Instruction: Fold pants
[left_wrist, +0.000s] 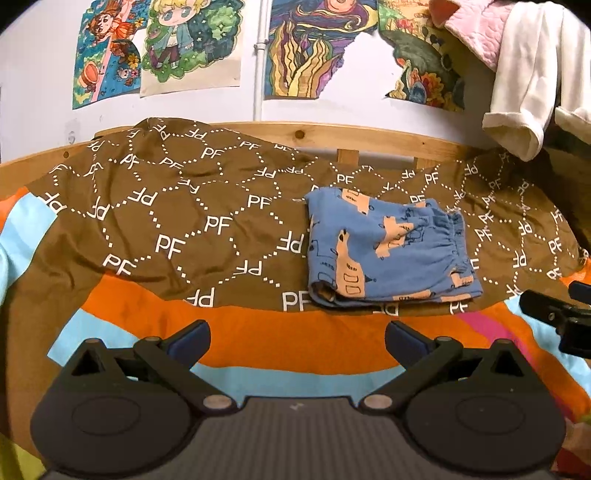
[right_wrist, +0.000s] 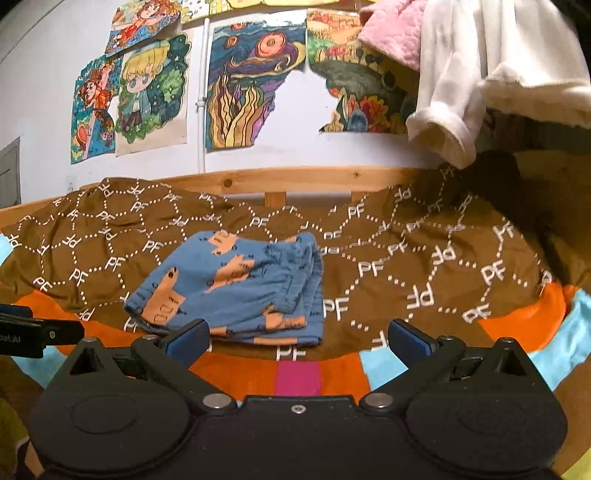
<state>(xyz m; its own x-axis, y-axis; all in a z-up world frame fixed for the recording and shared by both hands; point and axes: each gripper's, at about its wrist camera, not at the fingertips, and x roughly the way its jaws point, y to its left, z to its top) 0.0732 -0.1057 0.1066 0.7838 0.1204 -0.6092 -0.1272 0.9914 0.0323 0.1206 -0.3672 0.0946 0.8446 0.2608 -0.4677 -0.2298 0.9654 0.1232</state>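
- Lying folded into a compact blue bundle with orange vehicle prints, the pants (left_wrist: 391, 251) rest on a brown blanket (left_wrist: 177, 221) printed with white "PF" letters, at about 1 o'clock in the left wrist view and 11 o'clock in the right.
- The left gripper (left_wrist: 297, 341) hovers over an orange and light-blue striped cover (left_wrist: 295, 343), jaws spread wide, holding nothing.
- The right gripper (right_wrist: 297, 338) is equally wide apart and empty; its left finger (right_wrist: 186, 338) overlaps the bundle's near edge, so contact cannot be judged.
- Each gripper's tip pokes into the other's view, cut off by the frame edge.
- Behind, a wooden bed rail (left_wrist: 332, 134) is partly hidden by the blanket.
- Colourful drawings (right_wrist: 240, 88) hang on the wall; white and pink garments (right_wrist: 461, 74) dangle at 2 o'clock, cropped.
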